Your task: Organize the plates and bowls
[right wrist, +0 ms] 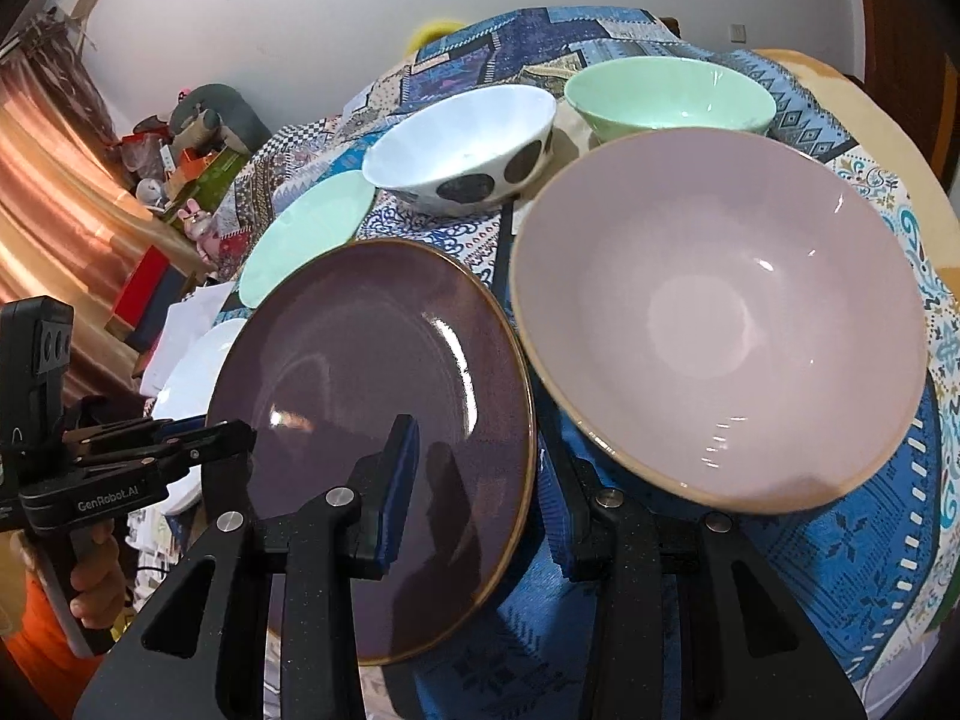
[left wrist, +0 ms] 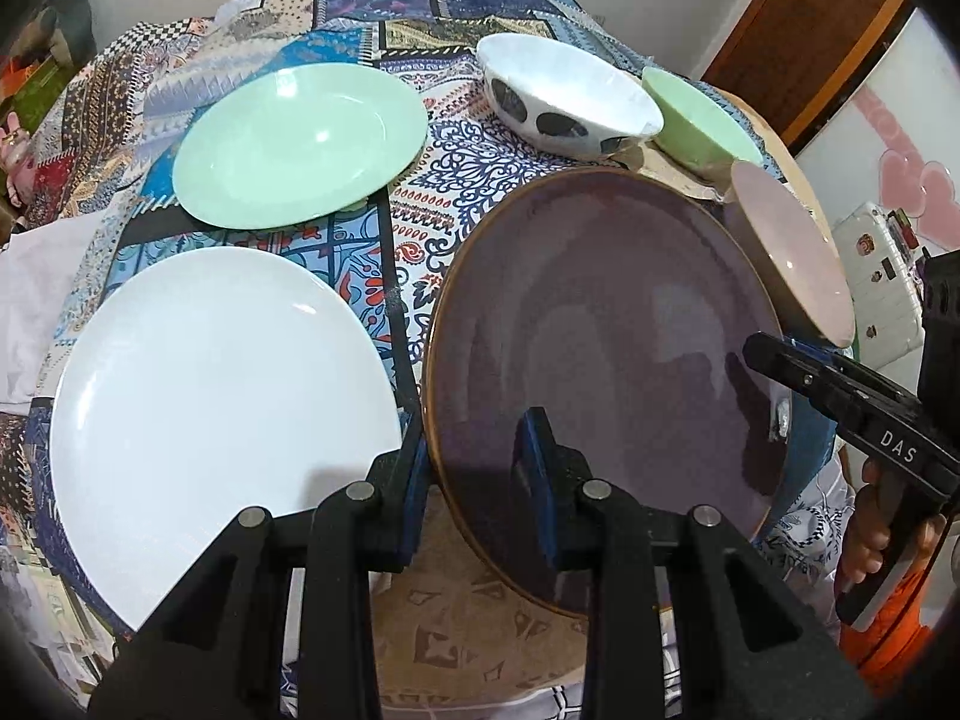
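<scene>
Purple plate (left wrist: 606, 360): on the patterned tablecloth (left wrist: 480, 168), right of the white plate (left wrist: 222, 414), pink bowl (right wrist: 720, 312) just beside its far-right edge.
Handling: likely rigid, weighty, glossy ceramic; slippery and breakable; best taken at the rim.
Orientation: round, no long axis; appears tilted, near rim raised.
Left gripper (left wrist: 480, 480): jaws pinch the plate's left rim.
Right gripper (right wrist: 480, 498): clamped on its right rim.
</scene>
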`<action>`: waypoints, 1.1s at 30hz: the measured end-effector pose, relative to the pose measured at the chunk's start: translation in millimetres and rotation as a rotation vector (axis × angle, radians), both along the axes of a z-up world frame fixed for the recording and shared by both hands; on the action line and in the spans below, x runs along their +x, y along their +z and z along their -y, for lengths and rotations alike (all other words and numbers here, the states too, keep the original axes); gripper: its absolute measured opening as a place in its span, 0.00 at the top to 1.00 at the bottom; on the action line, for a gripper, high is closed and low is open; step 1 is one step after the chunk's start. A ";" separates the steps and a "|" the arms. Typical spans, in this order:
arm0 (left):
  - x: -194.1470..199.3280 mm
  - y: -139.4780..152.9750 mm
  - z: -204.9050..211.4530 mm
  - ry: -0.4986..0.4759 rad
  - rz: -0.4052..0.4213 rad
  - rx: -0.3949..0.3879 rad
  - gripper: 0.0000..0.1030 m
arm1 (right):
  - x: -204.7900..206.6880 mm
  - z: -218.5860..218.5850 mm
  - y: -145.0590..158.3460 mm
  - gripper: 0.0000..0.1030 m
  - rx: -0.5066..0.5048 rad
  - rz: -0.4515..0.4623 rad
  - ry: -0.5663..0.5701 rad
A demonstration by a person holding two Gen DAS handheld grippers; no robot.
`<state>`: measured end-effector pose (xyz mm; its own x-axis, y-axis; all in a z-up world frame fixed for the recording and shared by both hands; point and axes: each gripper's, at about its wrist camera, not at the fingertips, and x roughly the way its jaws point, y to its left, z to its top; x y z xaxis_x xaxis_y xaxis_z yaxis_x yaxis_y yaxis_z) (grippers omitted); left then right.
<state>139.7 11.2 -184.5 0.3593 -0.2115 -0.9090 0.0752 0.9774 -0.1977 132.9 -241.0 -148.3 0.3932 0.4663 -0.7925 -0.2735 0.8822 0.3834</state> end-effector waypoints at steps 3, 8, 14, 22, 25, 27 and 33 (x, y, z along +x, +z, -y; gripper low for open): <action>3.2 -4.0 2.5 -0.006 -0.004 0.004 0.70 | 1.7 0.8 -4.1 0.66 -0.007 -0.009 -0.001; 8.4 -8.3 3.7 -0.007 -0.008 0.005 0.70 | 0.7 -1.4 -4.2 0.66 -0.026 0.004 0.001; 11.2 -9.1 5.5 -0.005 0.008 0.019 0.69 | 1.9 -1.7 -5.6 0.65 -0.034 0.006 -0.002; 5.0 -8.0 5.5 -0.007 0.040 0.042 0.69 | -3.3 -2.4 1.8 0.64 -0.057 0.018 0.008; -3.8 -0.1 6.3 -0.014 0.084 0.059 0.69 | -8.3 -1.8 7.1 0.63 -0.070 0.035 0.006; -10.2 8.0 3.7 -0.007 0.112 0.051 0.67 | -11.4 -0.4 12.2 0.62 -0.067 0.047 0.001; -30.8 36.0 -3.4 0.008 0.217 0.045 0.49 | -22.3 -4.1 35.3 0.56 -0.065 0.120 0.006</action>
